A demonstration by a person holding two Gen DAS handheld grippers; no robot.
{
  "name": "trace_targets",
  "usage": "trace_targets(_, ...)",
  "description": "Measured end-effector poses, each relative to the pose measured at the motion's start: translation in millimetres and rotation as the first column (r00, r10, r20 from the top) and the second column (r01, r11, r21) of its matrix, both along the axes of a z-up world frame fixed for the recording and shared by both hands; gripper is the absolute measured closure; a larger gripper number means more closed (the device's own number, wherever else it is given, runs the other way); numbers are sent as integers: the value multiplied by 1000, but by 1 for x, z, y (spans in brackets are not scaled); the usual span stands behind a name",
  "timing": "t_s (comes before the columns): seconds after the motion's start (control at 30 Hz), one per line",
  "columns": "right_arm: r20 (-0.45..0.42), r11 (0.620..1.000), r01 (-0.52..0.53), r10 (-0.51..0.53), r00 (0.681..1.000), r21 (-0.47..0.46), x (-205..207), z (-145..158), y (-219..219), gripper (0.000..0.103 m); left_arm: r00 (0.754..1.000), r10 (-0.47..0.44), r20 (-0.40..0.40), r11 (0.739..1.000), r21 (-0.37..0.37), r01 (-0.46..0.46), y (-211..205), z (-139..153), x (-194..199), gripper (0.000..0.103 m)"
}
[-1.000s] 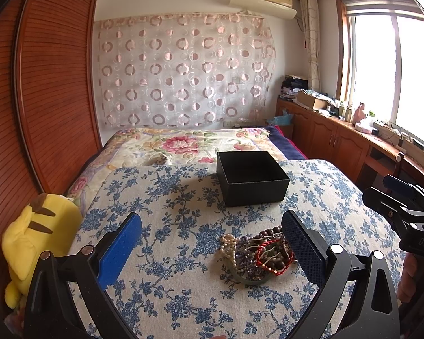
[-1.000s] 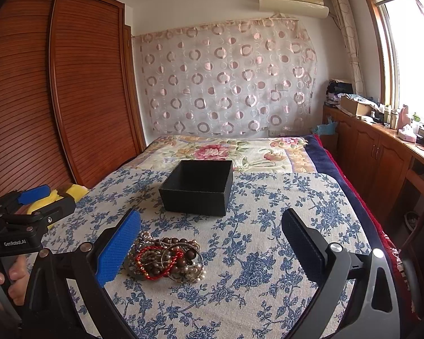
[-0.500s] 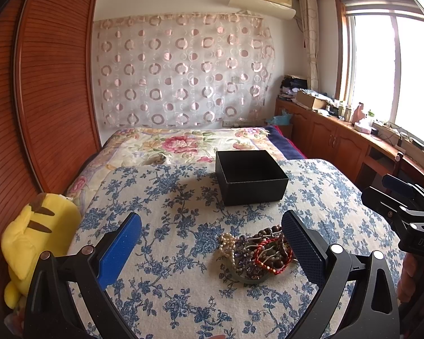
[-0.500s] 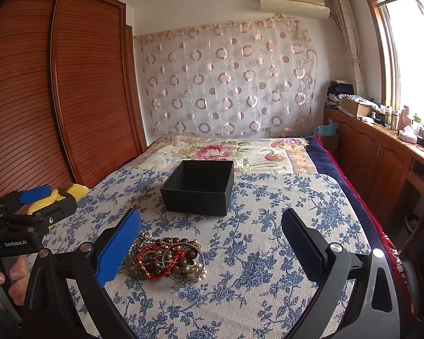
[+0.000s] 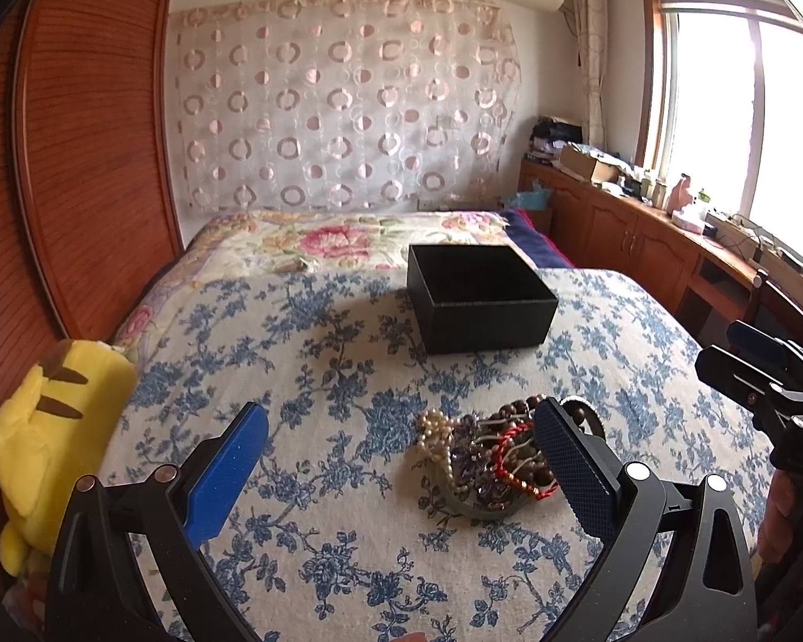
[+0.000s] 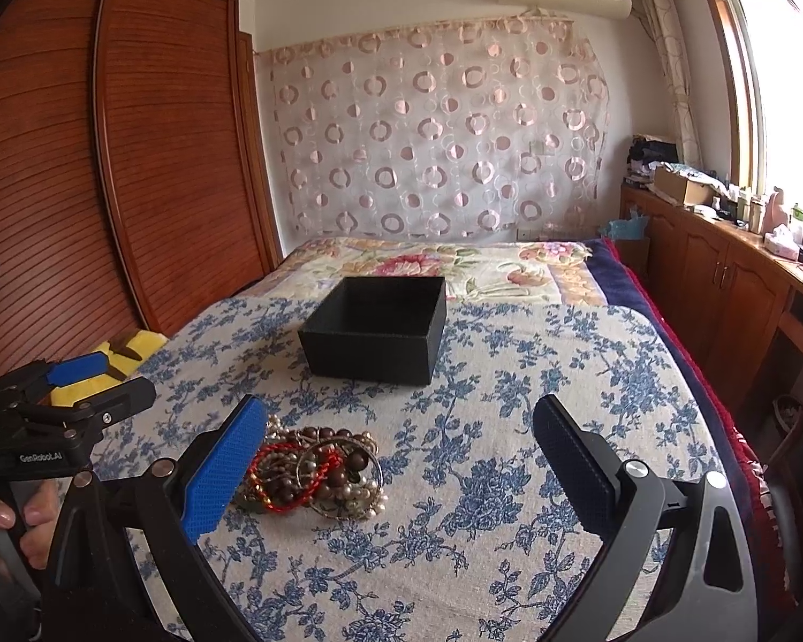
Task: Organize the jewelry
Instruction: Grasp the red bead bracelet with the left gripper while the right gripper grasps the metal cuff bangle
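A tangled pile of jewelry (image 5: pixel 487 463), with pearl strands, dark wooden beads, a red cord bracelet and metal bangles, lies on the blue-flowered bedspread (image 5: pixel 348 385). It also shows in the right wrist view (image 6: pixel 316 473). An open, empty black box (image 5: pixel 479 297) stands beyond it, also seen from the right wrist (image 6: pixel 375 329). My left gripper (image 5: pixel 401 428) is open above the bedspread, its right finger beside the pile. My right gripper (image 6: pixel 399 428) is open, its left finger beside the pile. Each gripper shows in the other's view, the right (image 5: pixel 765 374) and the left (image 6: pixel 75 385).
A yellow plush toy (image 5: pixel 48 428) lies at the bed's left edge by the wooden wardrobe (image 5: pixel 80 160). Wooden cabinets (image 6: pixel 722 278) with clutter run along the right wall under the window. A floral quilt (image 5: pixel 348 238) covers the far bed.
Both grippers have crept slightly forward toward the jewelry pile; the views are almost unchanged. Both stay open, and the pile and box have not moved.
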State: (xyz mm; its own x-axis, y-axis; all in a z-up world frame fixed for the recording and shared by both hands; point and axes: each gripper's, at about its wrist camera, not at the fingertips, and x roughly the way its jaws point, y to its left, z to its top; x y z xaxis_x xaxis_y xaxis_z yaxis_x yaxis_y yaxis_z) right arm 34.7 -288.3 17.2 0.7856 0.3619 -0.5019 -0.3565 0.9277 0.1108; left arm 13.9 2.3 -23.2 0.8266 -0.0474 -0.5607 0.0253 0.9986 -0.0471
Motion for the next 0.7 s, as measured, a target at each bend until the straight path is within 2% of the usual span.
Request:
trace_targets(0.17, -47, 999, -35, 34, 998, -16, 11, -16, 2, 16, 999, -18, -34, 1000, -13, 18, 2, -12, 6, 7)
trace_targets(0.23, -77, 998, -49, 47, 996, -27, 16, -25, 3, 29, 999, -23, -43, 1000, -14, 23, 3, -15, 8, 7)
trace_targets(0.43, -163, 991, -124, 116, 980, -40, 32, -51, 13, 48, 995, -59, -79, 998, -13, 58, -1, -27, 14, 7)
trace_targets(0.53, -204, 987, -155, 143, 968, -42, 38, -61, 18, 57, 991, -80, -102, 997, -19, 79, -4, -33, 18, 7)
trace_targets(0.7, -255, 982, -185, 167, 952, -45, 48, -73, 25, 63, 983, -121, -136, 993, -31, 118, -9, -44, 22, 7)
